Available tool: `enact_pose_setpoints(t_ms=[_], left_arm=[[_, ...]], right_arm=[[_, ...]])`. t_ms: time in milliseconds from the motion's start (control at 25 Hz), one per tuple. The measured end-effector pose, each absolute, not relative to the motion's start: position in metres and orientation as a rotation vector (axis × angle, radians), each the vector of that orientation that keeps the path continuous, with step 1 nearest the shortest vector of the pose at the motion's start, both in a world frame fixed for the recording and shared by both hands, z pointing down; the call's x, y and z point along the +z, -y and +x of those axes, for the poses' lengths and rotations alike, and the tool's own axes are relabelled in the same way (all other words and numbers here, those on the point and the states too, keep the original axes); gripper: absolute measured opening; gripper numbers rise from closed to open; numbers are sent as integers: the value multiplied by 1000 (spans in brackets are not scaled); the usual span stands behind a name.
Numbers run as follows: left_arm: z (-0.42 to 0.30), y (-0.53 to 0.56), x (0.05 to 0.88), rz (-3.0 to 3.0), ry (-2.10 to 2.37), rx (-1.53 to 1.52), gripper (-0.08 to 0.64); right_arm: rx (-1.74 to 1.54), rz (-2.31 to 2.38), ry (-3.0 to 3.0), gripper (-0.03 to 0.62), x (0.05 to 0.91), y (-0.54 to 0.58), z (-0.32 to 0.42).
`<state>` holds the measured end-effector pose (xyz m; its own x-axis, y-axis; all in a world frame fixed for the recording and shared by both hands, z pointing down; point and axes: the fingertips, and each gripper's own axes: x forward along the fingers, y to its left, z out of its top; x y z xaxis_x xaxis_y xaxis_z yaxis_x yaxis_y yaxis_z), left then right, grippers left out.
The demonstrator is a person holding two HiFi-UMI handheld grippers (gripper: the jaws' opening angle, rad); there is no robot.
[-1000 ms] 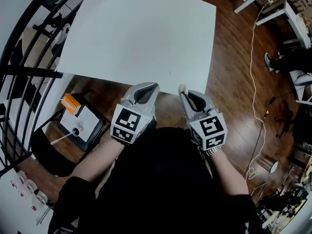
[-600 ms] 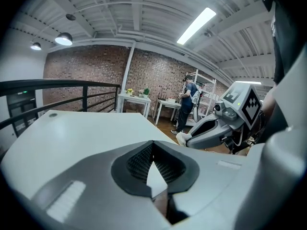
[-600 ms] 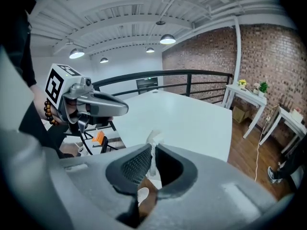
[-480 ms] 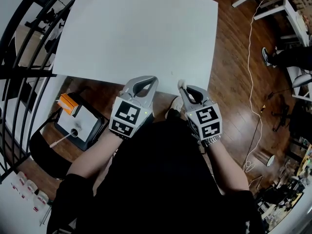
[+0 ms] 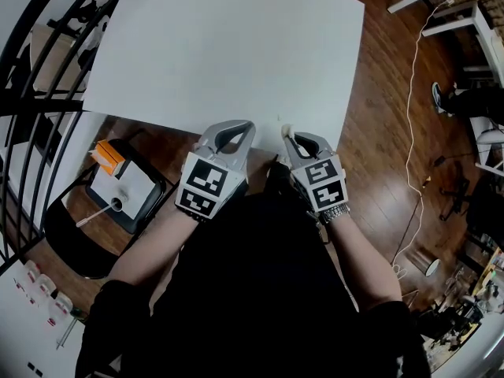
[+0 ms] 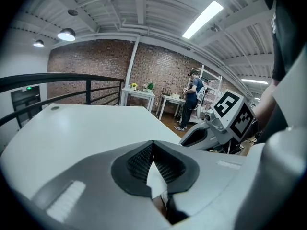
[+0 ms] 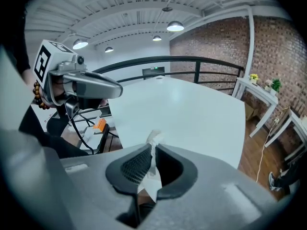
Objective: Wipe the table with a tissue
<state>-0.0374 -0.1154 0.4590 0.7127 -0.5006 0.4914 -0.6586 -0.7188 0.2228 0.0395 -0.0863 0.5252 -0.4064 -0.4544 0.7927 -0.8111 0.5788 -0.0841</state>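
Right gripper view: right gripper [image 7: 153, 150] clamped tight on a crumpled white tissue [image 7: 154, 137].
Tuft pokes forward, looks set to meet the white rectangular table [image 7: 192, 114] first; left gripper [image 6: 152, 145], jaws together, hangs beside.

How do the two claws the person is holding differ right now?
The right claw pinches a white tissue that pokes past its tips; the left claw shows nothing past its tips. From above, the left claw leans rightward, the right claw leftward. Both are shut, at the table's near edge.
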Motion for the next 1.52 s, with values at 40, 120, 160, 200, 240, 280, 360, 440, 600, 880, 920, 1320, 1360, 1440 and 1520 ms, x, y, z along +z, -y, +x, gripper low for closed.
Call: enact_pose_setpoints(t_ms=[40,120,160,200,240,280,360,440,600,880,920,1320,1360,1440,1520], left_arm=[[-37,116,460,2531,900,573,12],[-36,117,463,2521,902,584,12],[-36,117,465,2517,903,589,12],[-35,117,466,2513,905,595,12],[-34,117,466,2511,906,599,12],[-34,117,467,2509,908,602,12],[-33,118,467,2508,911,608,12],[-33,119,467,2506,912,613,12],[-34,120,467,2500,919,621,12],[-39,123,470,2489,926,632,12],[-40,124,470,2488,927,633,12],[-42,129,470,2484,931,642,12],[-43,129,470,2485,932,643,12],[-45,130,469,2485,935,643,12],[-45,132,469,2485,937,644,12]], right_arm=[[608,992,2053,14,530,88,39],[617,965,2046,14,540,89,38],[621,953,2043,14,545,89,37],[623,943,2040,14,549,90,37],[625,936,2037,14,552,90,37],[626,932,2034,14,556,91,37],[628,923,2026,14,563,95,36],[631,915,2017,14,570,98,36],[636,896,2005,14,579,100,35],[639,874,1992,14,590,104,30],[639,873,1991,14,591,105,29],[643,871,1995,14,594,114,26],[645,873,1996,14,594,115,25],[650,876,1997,14,593,117,24],[654,879,2000,14,593,120,24]])
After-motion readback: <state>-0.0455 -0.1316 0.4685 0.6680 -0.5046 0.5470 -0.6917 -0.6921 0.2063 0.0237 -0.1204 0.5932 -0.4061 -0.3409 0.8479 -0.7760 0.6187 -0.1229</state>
